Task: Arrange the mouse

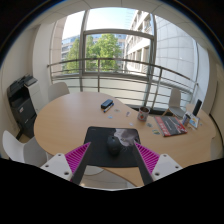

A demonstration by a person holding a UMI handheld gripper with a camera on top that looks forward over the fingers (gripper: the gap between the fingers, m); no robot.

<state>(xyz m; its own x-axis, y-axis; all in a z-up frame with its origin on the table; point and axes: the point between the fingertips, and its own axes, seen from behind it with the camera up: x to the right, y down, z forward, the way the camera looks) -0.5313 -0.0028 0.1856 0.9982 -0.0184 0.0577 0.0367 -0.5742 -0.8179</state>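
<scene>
A dark mouse (113, 143) lies on a black mouse mat (110, 139) near the front edge of a round wooden table (70, 120). My gripper (111, 158) is open, its pink-padded fingers (75, 158) spread wide on either side of the mat's near end. The mouse sits just ahead of the fingertips, between their lines, not touched by either finger.
A small dark object (107, 104) lies at the table's middle. A dark cup (143, 114) and a stack of magazines (168, 125) stand to the right. White chairs (20, 148) ring the table. A printer stand (20, 95) stands left; large windows and a railing lie behind.
</scene>
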